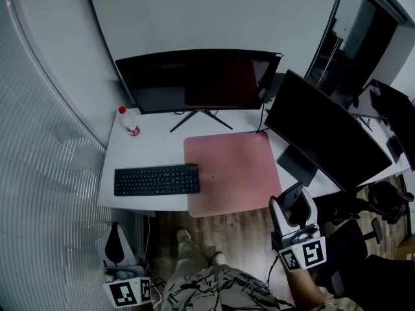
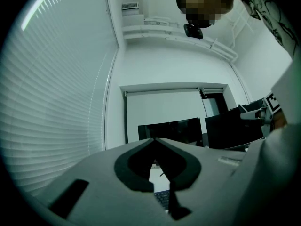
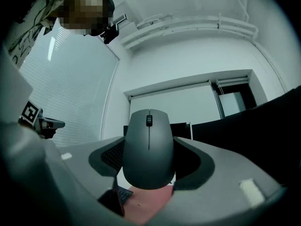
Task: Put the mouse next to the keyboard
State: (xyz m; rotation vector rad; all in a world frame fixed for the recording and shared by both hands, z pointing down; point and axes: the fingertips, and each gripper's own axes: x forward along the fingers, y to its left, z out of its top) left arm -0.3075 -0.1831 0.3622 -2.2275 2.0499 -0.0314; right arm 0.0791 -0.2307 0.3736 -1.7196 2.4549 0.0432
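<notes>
While right claw (image 3: 149,142) grips the mouse (image 3: 148,166), left claw (image 2: 153,140) is closed

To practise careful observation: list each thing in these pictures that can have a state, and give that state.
Mouse: clamped in the right gripper, off the desk.
Keyboard: flat on desk.
Bottle: upright, capped.
Centre monitor: dark.
Side monitor: dark.
Left gripper: shut, empty.

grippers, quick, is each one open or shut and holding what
Left gripper: shut, nothing between its jaws.
Right gripper: shut on the mouse.
</notes>
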